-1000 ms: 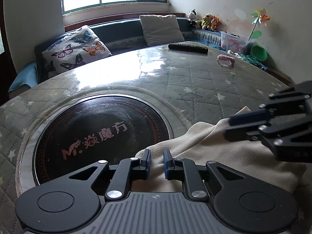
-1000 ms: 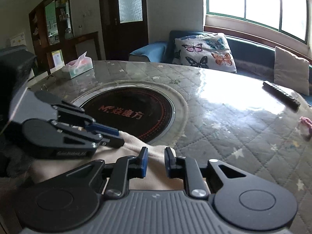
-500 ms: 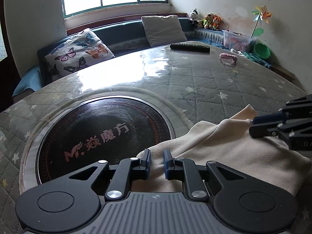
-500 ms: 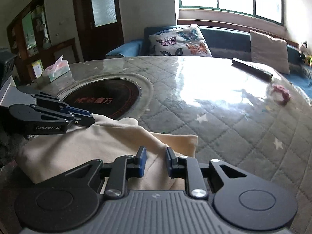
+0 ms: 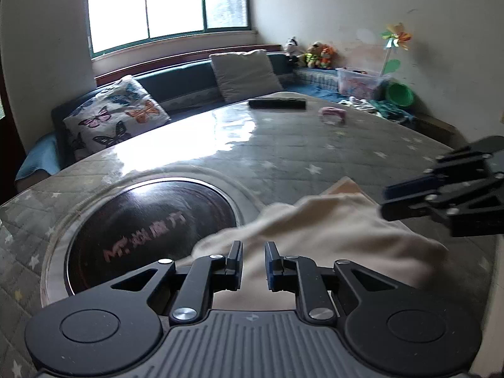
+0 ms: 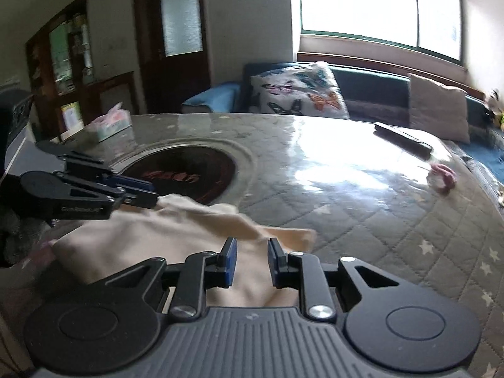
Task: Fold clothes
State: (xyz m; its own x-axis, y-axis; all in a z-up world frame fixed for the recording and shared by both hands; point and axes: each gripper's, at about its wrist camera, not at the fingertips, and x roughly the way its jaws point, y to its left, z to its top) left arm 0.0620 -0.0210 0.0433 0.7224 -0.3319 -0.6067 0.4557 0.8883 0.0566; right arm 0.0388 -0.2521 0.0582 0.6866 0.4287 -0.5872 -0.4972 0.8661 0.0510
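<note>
A cream garment (image 5: 330,233) lies folded on the quilted round table, partly over the dark glass centre disc (image 5: 151,217). My left gripper (image 5: 253,263) is open, its jaws a small gap apart, just above the garment's near left edge. My right gripper (image 6: 251,260) is open above the garment (image 6: 163,236) at its right side. Each gripper shows in the other's view: the right one (image 5: 390,201) at the garment's right edge, the left one (image 6: 148,192) at its left edge. Neither holds cloth.
On the far side of the table (image 5: 283,145) lie a black remote (image 5: 277,104) and a pink hair tie (image 5: 332,114). A tissue box (image 6: 108,123) stands at the table's far left. A sofa with a butterfly cushion (image 5: 116,116) runs behind.
Both grippers' jaws have opened slightly wider. The right gripper has risen and swung left over the garment. The left view has tilted up a little.
</note>
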